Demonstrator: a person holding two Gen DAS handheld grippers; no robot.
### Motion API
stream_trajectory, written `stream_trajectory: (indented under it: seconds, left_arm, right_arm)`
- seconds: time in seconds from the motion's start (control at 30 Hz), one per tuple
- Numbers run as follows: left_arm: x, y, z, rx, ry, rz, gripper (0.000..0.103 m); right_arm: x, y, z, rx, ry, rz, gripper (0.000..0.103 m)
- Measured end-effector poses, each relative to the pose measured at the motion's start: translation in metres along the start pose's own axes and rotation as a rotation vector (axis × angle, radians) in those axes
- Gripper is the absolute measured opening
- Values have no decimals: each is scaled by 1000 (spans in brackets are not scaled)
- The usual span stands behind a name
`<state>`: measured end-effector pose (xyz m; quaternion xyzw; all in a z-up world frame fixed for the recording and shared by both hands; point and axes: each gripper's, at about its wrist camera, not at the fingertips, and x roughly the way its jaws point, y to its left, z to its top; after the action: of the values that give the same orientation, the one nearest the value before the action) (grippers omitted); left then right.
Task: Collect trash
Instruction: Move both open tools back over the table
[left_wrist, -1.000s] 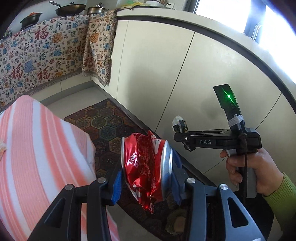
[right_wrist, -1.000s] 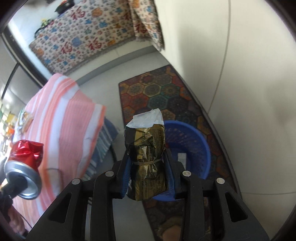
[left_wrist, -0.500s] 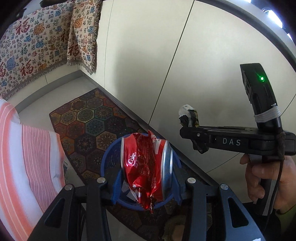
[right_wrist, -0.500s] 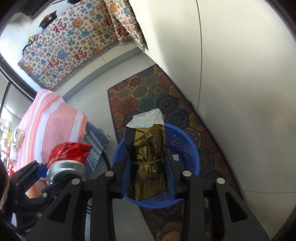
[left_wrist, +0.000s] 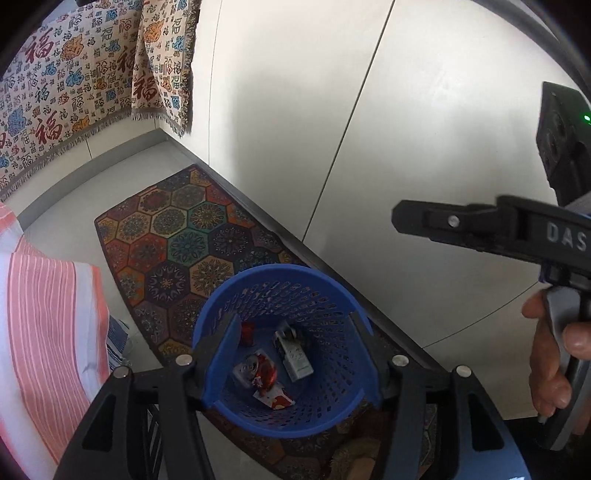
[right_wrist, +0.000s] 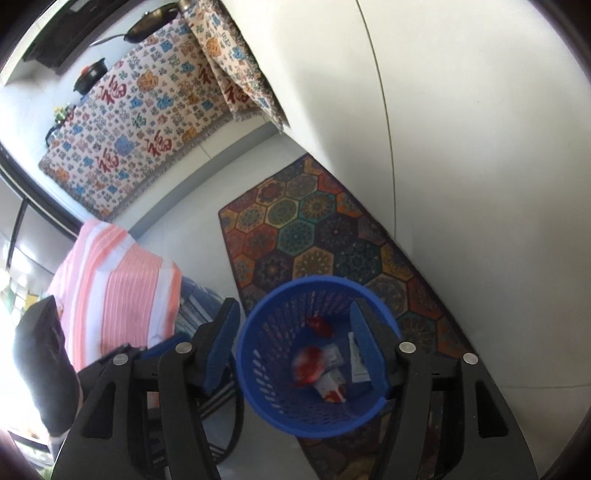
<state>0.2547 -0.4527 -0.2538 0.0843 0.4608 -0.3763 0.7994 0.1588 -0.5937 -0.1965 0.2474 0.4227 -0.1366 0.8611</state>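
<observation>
- Trash lies at the bottom of the blue basket (left_wrist: 325, 413), which stands on the patterned rug (left_wrist: 177, 240) by the white cabinet wall (left_wrist: 406, 147): a crushed red can (left_wrist: 256, 371), a grey-and-white carton (left_wrist: 293, 352), and a red-and-white wrapper (left_wrist: 275, 397).
- I have the left gripper (left_wrist: 291, 362) above the basket mouth; its jaws have just been opening, and its blue fingers (left_wrist: 221, 365) now stand spread with nothing between them.
- I hold the right gripper (right_wrist: 295, 347) over the same basket from the other side; its jaws have also just been opening, fingers (right_wrist: 364, 350) apart and empty.
- Risk, as I judge it: both grippers hang close over one narrow opening, so a careless pull-back could knock them together or catch the basket rim and tip the light basket onto the rug.
- A second risk: a sideways swing to the right would meet the cabinet wall, which runs just beside the basket.
- Open room lies to the left and far side, across the bare floor (left_wrist: 110, 177) beyond the rug; the striped pink cloth (left_wrist: 48, 332) hangs near on the left, so the clearest way out looks to be straight up.
- A patterned hanging cloth (left_wrist: 74, 92) covers the far wall, well apart from the work.
</observation>
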Motion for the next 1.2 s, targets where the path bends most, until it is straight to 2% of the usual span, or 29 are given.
stream_trajectory:
  seconds: [0.13, 0.3, 0.47, 0.57, 0.67, 0.83, 0.9, 1.07, 1.2]
  left_arm:
    - [-25, -1, -10, 22, -27, 24, 59]
    - [-79, 3, -35, 20, -71, 35, 59]
    - [-146, 24, -78, 32, -120, 86, 60]
    - [-181, 49, -108, -4, -143, 130, 62]
    - [-211, 77, -136, -51, -161, 178, 62]
    - [-259, 122, -187, -70, -148, 270, 62]
    - [-273, 138, -208, -65, -131, 320, 62]
    - [-298, 182, -249, -111, -110, 408, 62]
    - [-312, 211, -271, -188, -119, 420, 62]
  right_arm:
    - [-2, 11, 4, -38, -18, -34, 74]
    - [-11, 36, 0, -123, -56, -71, 75]
    - [-21, 82, -22, -268, -109, -79, 83]
    - [-19, 123, -44, -398, -109, -60, 90]
    - [-16, 169, -73, -517, -96, -3, 91]
    - [-12, 262, -131, -658, -40, 150, 91]
    - [-5, 296, -150, -704, -3, 182, 95]
    - [28, 369, -181, -766, 60, 170, 97]
    - [50, 399, -190, -762, 72, 146, 98]
